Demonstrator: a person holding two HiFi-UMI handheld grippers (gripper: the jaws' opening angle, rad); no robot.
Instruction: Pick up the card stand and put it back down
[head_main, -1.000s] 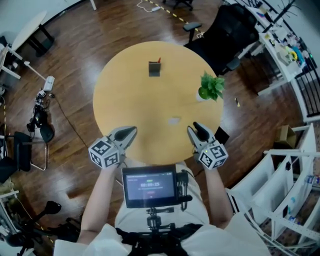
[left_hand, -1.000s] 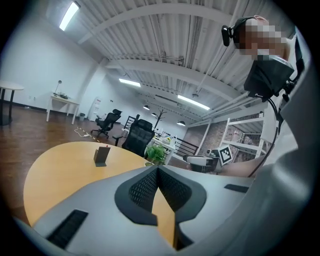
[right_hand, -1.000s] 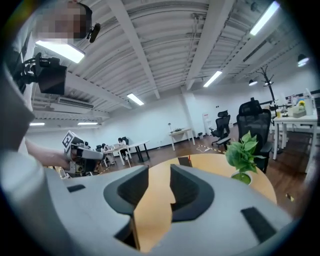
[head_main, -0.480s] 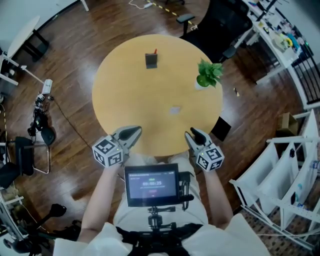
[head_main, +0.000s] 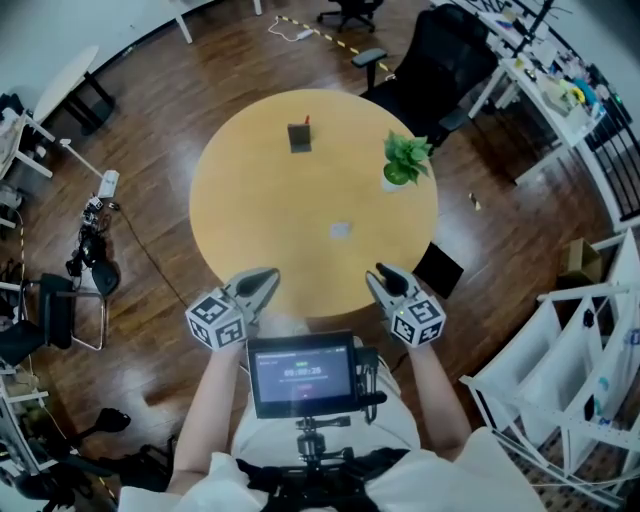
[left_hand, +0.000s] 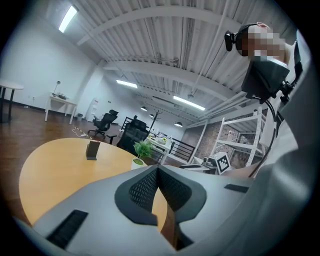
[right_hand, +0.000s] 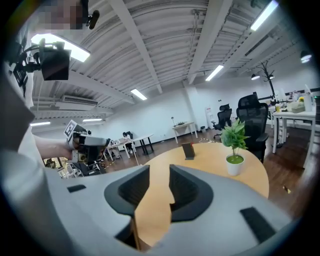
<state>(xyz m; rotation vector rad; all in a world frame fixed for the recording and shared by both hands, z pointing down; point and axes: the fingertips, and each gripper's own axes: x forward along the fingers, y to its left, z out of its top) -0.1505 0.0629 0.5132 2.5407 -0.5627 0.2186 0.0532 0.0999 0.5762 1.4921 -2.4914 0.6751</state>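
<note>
Wooden round tabletop (head_main: 262, 225) — a dark blocky card stand (head_main: 299, 137) is set upright; left gripper (head_main: 268, 276) is closed, right gripper (head_main: 377, 276) half-parted, just narrowing, empty.

On table (head_main: 262, 225): card stand (head_main: 299, 137) far, plant (head_main: 404, 160) right.

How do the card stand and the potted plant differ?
The card stand is a dark, flat-sided block; the potted plant is leafy green in a white pot. The card stand stands at the table's far side, the potted plant near its right edge. Both stand upright, untouched.
</note>
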